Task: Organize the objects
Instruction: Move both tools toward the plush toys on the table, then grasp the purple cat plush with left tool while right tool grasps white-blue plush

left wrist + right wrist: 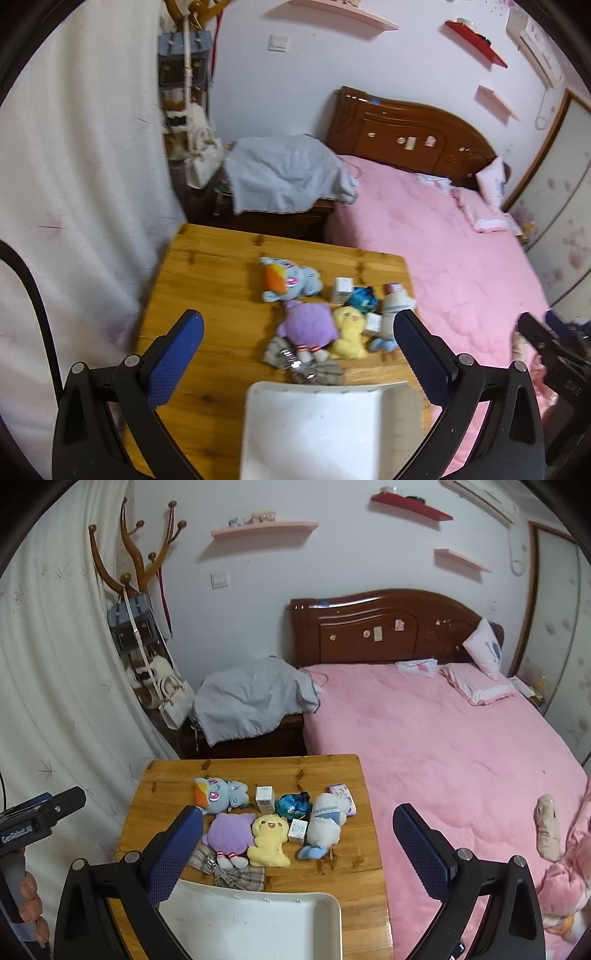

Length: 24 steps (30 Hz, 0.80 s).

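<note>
On the wooden table [170,794] lie a blue plush [221,794], a purple plush [229,834], a yellow plush [269,840] and a white plush with blue feet [327,825]. Two small white boxes [265,798], a blue crinkled packet [293,805], a pink box [343,797] and a plaid cloth [231,875] lie among them. A white tray [255,923] stands at the table's near edge. My left gripper [299,354] hangs open above the tray, short of the purple plush [308,325]. My right gripper [297,845] is open and empty, held above the toys.
A pink bed [443,746] runs along the table's right side. A nightstand under a grey cloth [251,698] stands behind the table. White curtains [55,686] and a coat rack with bags [144,627] fill the left. A hand [31,904] holds the other gripper's handle.
</note>
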Motion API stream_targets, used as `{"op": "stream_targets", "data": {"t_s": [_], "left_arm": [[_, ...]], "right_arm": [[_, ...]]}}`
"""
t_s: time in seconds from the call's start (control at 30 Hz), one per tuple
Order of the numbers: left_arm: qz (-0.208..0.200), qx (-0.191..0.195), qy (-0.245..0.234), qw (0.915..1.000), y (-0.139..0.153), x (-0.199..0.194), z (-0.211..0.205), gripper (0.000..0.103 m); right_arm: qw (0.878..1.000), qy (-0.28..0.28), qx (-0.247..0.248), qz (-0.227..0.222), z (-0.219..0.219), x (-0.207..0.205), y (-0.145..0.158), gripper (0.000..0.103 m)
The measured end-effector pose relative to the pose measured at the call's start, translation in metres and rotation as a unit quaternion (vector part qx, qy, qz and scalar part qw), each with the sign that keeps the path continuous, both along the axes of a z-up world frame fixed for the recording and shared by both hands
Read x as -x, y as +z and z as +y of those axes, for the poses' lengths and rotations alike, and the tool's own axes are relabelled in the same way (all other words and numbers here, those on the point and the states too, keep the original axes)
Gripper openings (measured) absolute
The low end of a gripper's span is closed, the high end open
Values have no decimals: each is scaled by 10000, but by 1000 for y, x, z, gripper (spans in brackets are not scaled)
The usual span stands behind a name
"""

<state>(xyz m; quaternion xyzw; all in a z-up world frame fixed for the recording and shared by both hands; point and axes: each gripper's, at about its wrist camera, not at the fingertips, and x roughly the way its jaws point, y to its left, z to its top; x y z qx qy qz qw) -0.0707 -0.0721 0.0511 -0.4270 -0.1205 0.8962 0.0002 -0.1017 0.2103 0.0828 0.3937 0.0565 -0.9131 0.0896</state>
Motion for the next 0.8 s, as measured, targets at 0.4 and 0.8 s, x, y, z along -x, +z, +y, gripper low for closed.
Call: {"op": "stream_targets", "data": {"t_s": [0.4,0.8], "left_arm": [[-515,158,-131,9985,-51,83,20,102],[-1250,-117,-314,9916,-149,154,27,102]], "right_arm": [[9952,-634,-439,-598,8,96,-60,103],[9823,-1143,-37,-1486,39,169,-155,98]]}}
